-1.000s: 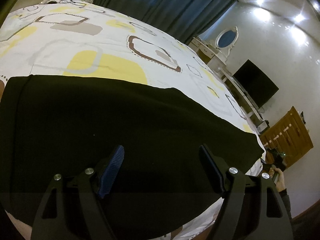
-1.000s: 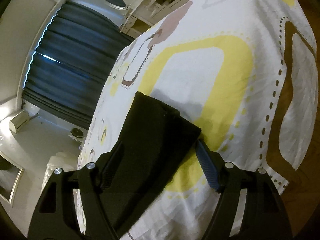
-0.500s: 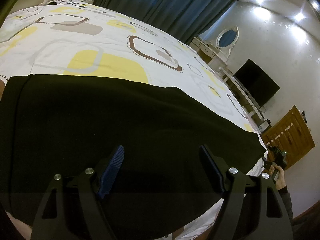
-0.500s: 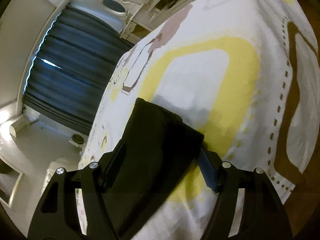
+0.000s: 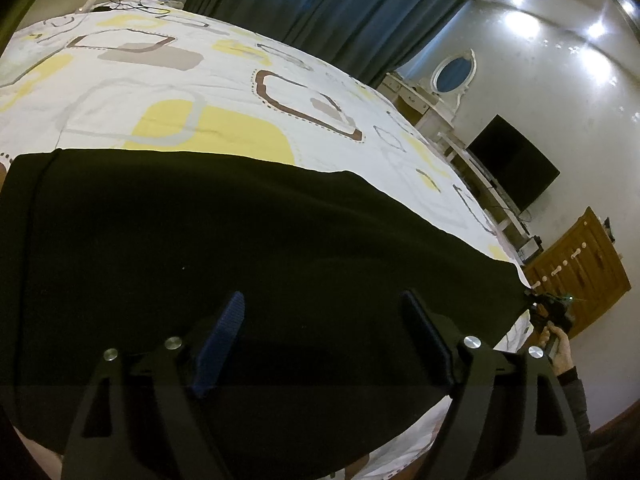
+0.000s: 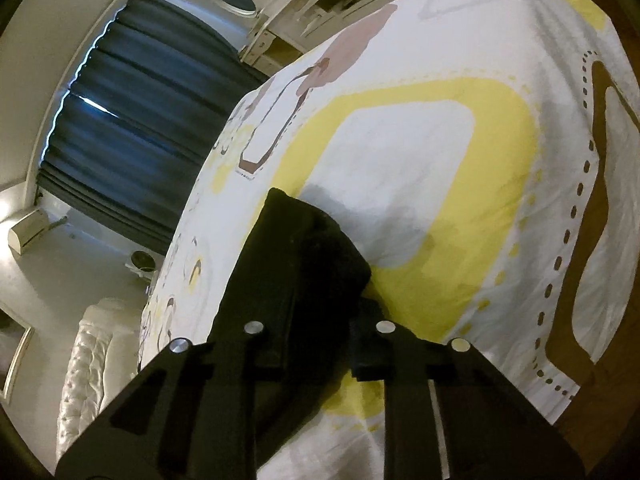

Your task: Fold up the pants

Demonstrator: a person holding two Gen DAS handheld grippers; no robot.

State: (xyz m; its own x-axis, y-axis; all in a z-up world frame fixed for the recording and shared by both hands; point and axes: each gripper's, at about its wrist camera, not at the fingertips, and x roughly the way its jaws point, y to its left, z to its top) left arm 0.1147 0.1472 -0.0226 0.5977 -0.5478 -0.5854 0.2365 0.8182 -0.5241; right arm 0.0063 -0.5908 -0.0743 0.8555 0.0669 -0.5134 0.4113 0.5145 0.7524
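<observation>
Black pants [image 5: 240, 240] lie flat across the near part of a bed. My left gripper [image 5: 324, 320] is open and hovers just above the middle of the pants, holding nothing. In the right wrist view the leg-end of the pants [image 6: 304, 256] sits between the fingers of my right gripper [image 6: 316, 320], whose jaws have closed in on the cloth. The right gripper also shows far right in the left wrist view [image 5: 554, 312], at the pants' end by the bed edge.
The bed has a white sheet with yellow and brown shapes [image 5: 180, 92]. Dark curtains [image 5: 340, 12], a dresser with an oval mirror [image 5: 452, 76], a TV [image 5: 516, 172] and a wooden cabinet [image 5: 580, 264] stand beyond. The bed's foot edge [image 6: 560, 380] drops to a wooden floor.
My right gripper has closed from wide open onto the leg-end of the pants. My left gripper has stayed open and barely moved.
</observation>
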